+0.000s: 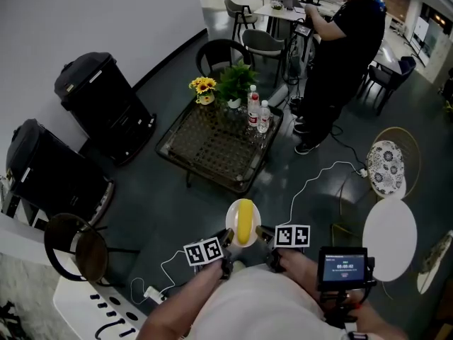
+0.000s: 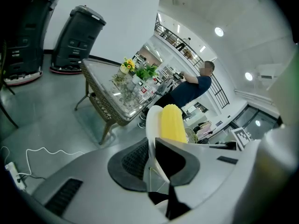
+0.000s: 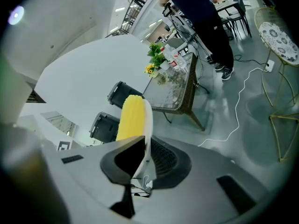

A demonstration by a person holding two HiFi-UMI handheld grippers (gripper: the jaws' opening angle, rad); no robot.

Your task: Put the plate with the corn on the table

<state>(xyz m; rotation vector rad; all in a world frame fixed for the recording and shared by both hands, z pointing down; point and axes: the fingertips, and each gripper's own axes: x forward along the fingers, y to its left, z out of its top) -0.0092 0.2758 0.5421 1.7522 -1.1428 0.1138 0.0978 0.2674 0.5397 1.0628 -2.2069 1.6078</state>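
Observation:
A white plate with a yellow corn cob on it hangs in the air over the grey floor, short of the glass-topped wicker table. My left gripper is shut on the plate's left rim and my right gripper is shut on its right rim. In the left gripper view the plate stands edge-on between the jaws with the corn behind it. The right gripper view shows the plate and corn the same way.
On the table's far end stand a sunflower pot, a green plant and two bottles. A person stands behind it. Black bins are at the left, a round white stool at the right, cables on the floor.

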